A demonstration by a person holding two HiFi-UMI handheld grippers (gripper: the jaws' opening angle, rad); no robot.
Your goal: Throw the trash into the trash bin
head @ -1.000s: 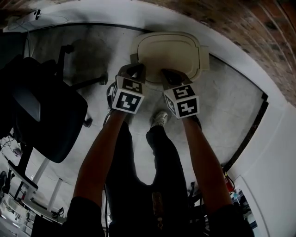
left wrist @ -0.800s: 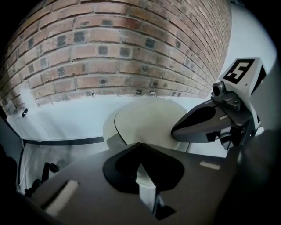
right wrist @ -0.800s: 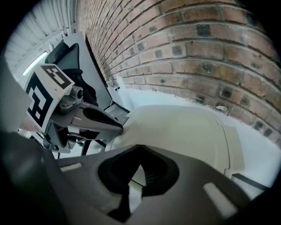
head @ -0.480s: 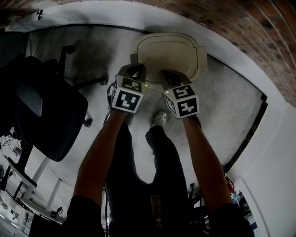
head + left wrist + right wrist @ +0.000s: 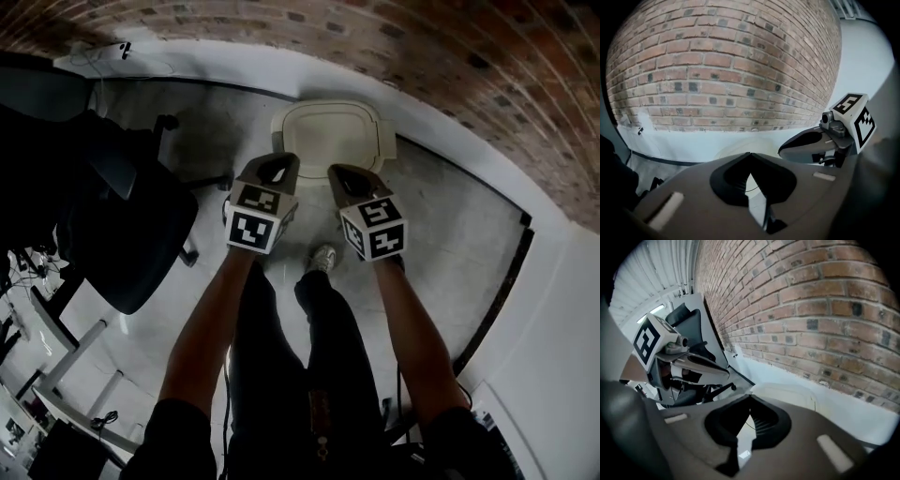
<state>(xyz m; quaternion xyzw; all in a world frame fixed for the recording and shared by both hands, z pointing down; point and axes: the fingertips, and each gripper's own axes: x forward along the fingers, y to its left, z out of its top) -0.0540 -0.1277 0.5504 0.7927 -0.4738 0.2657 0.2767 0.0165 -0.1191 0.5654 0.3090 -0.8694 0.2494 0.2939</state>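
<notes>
Pressed tip to tip with nothing between them, the dark fingers of the left gripper point(image 5: 749, 156) were fully closed and empty. Those of the right gripper point(image 5: 750, 398) met at their tips in the same way and also carried nothing (a sliver of pale floor showed through the notch behind each pair). Both tools, each topped by its black-and-white marker cube, were held side by side on bare forearms, angled downward and clear of one another above the grey concrete floor point(image 5: 450, 216).

Near them, ahead of their tips, stood the cream plastic trash bin point(image 5: 333, 131) with rounded corners, its lid lying flat and closed. It was set against the white skirting band point(image 5: 234, 66) at the foot of a red-brown brick wall point(image 5: 450, 56), and neither gripper touched it. No trash could be seen in any view: none in the jaws, none on the lid, none on the floor around the person's pale shoe point(image 5: 323, 258). A black office chair point(image 5: 122, 234) stood well off to the left.

On that evidence the throw was either already over, with the rubbish inside and the lid down, or not begun; the pictures could not settle which. If anything remained, it was to fetch trash and open the lid.
</notes>
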